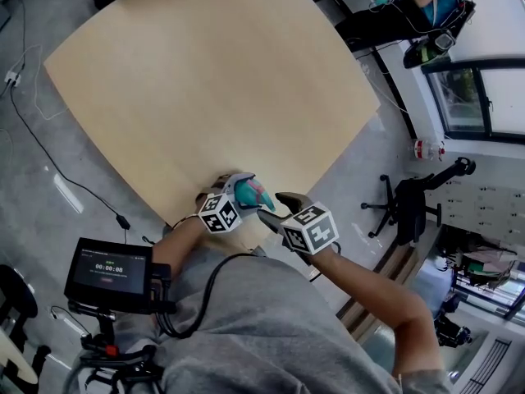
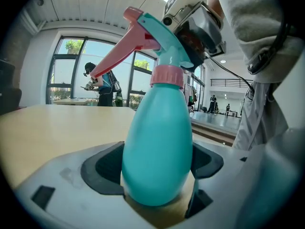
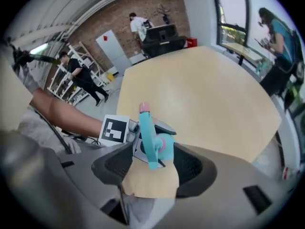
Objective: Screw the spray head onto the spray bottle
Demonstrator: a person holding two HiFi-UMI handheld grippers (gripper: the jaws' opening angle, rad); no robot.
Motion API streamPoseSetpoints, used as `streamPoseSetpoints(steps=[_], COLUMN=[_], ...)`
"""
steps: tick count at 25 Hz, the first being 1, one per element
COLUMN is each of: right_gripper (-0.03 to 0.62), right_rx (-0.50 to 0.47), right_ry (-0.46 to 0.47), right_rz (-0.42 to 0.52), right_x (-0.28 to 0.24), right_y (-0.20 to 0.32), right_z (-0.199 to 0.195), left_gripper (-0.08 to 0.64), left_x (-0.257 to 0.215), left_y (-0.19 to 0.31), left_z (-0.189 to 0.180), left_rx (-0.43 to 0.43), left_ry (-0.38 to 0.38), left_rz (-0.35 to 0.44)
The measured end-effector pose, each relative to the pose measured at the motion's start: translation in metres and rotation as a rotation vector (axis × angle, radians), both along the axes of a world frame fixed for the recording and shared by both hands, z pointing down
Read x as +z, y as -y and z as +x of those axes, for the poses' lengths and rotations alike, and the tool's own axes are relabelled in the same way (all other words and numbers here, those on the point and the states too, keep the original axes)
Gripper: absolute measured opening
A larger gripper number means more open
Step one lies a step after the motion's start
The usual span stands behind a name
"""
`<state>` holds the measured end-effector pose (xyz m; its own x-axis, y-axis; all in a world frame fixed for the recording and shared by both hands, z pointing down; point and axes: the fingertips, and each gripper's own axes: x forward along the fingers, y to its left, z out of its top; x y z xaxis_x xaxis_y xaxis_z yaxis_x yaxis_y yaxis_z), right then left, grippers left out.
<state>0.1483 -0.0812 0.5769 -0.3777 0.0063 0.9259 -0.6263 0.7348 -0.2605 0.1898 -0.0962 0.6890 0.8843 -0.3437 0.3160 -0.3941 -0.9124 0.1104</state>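
Observation:
A teal spray bottle stands upright near the front edge of the wooden table. My left gripper is shut on its body, one pad on each side. A teal and pink spray head with a pink collar sits on the bottle's neck. My right gripper points steeply down over the spray head, its jaws open wide on either side of the head without pressing on it. In the head view the bottle shows between the two marker cubes.
The table's front edge runs just under both grippers. A small screen sits low on the left and an office chair stands on the floor to the right. People stand far off in the room.

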Motion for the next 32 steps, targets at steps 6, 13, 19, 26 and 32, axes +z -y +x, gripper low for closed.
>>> streamPoseSetpoints(steps=[6,13,19,26,32], right_gripper=[0.249,0.247,0.245,0.149,0.145], right_rx=[-0.959,-2.177,-2.398,-1.924,-1.132], right_ry=[-0.076,-0.232,-0.286,-0.376,-0.455], right_rz=[0.452,0.767,0.692,0.445,0.258], right_x=[-0.058,-0.026,0.018,0.024,0.021], right_y=[0.017,-0.011,-0.002,0.006,0.016], right_z=[-0.010,0.003,0.002,-0.006,-0.007], left_gripper=[0.394,0.394,0.394,0.394,0.394], left_x=[0.001,0.002,0.003,0.001,0.000], left_y=[0.003,0.009,0.015,0.019,0.017], left_z=[-0.001,-0.002,-0.001,0.000,0.002], left_rx=[0.003,0.004,0.006,0.001,-0.010], left_ry=[0.000,-0.001,-0.002,-0.002,-0.001], left_rz=[-0.001,-0.003,-0.001,-0.006,-0.003])
